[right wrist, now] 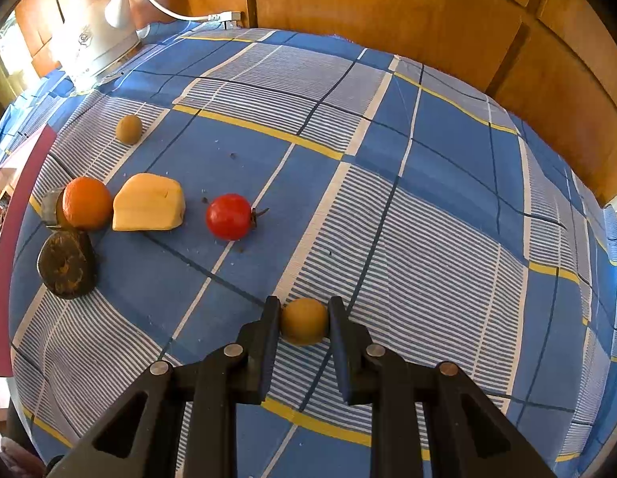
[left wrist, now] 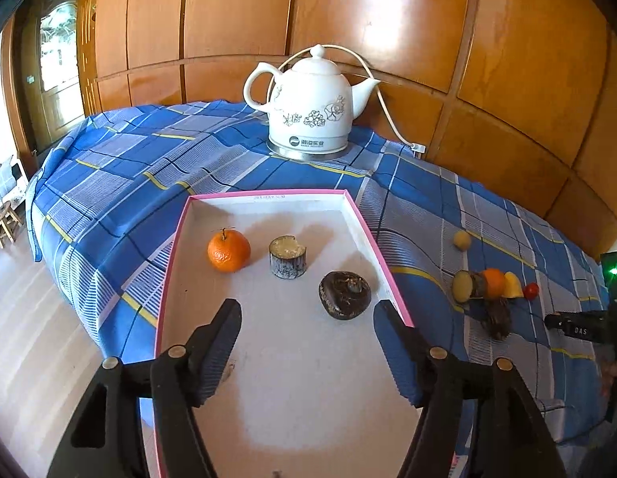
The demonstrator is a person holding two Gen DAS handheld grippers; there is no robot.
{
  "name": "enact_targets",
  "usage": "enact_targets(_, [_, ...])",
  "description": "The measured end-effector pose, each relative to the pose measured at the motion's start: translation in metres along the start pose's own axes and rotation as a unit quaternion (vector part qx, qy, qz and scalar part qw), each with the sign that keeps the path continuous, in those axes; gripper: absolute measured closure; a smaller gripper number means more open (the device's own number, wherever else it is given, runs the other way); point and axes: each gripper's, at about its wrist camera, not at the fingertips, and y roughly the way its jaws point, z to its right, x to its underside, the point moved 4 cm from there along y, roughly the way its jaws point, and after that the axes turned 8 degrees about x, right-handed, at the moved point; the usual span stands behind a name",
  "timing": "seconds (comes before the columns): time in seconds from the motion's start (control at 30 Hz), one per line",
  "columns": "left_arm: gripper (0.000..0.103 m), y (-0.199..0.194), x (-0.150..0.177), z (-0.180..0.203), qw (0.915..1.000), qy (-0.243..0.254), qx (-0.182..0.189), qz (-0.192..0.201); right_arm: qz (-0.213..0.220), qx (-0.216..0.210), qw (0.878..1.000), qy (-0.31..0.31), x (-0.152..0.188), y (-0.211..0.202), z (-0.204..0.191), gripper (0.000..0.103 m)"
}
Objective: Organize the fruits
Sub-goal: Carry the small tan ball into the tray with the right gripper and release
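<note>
A white tray with a pink rim (left wrist: 268, 195) lies on the blue checked cloth. In it sit an orange (left wrist: 228, 250), a short cane piece (left wrist: 287, 257) and a dark round fruit (left wrist: 344, 294). My left gripper (left wrist: 307, 304) hovers over the tray, open, with nothing between its fingers. My right gripper (right wrist: 304, 303) points down at the cloth and is shut on a small tan round fruit (right wrist: 304, 324). Loose on the cloth are a red tomato (right wrist: 228, 217), a yellow chunk (right wrist: 149, 203), a second orange (right wrist: 87, 203), another dark fruit (right wrist: 67, 265) and a small tan fruit (right wrist: 129, 129).
A white ceramic kettle (left wrist: 308, 107) stands at the back of the table with its cord running to the wooden wall panels. The tray's pink side (right wrist: 13, 239) borders the loose fruits on the left. The table drops to a pale floor at the left.
</note>
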Motion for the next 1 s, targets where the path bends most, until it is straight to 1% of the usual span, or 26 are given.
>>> enact_targets(0.17, [0.032,-0.002,0.003,-0.003,1.0,-0.006,0.002,-0.002,0.002,0.002,1.0,0.001,0.002,-0.002,-0.001,0.079])
enact_targets(0.3, [0.029,-0.003,0.004,-0.006,0.9999,-0.016,0.006,-0.001,0.001,0.008,1.0,-0.004,0.001,-0.007,-0.003,0.079])
enact_targets(0.43, [0.029,-0.002,0.005,-0.01,0.9998,-0.021,0.003,-0.001,0.032,-0.011,0.999,0.006,-0.005,-0.034,-0.009,0.079])
enact_targets(0.5, [0.028,0.0,0.006,-0.012,0.9997,-0.025,0.004,-0.003,0.051,-0.027,0.998,-0.005,-0.008,-0.051,-0.021,0.079])
enact_targets(0.6, [0.028,0.001,0.007,-0.017,0.9995,-0.031,0.0,-0.007,0.076,-0.076,0.993,-0.043,-0.008,-0.076,-0.054,0.079])
enact_targets(0.7, [0.027,0.001,0.008,-0.024,0.9993,-0.037,-0.006,-0.007,0.096,-0.136,0.982,-0.092,-0.005,-0.099,-0.103,0.079])
enact_targets(0.77, [0.027,-0.001,0.008,-0.03,0.999,-0.043,-0.012,-0.004,0.105,-0.166,0.973,-0.121,-0.001,-0.11,-0.137,0.079])
enact_targets(0.9, [0.025,-0.005,0.008,-0.044,0.9982,-0.055,-0.025,0.002,0.116,-0.214,0.956,-0.162,0.001,-0.125,-0.196,0.079])
enact_targets(1.0, [0.025,-0.007,0.01,-0.052,0.9976,-0.063,-0.029,0.0,0.112,-0.23,0.951,-0.175,-0.002,-0.122,-0.229,0.079])
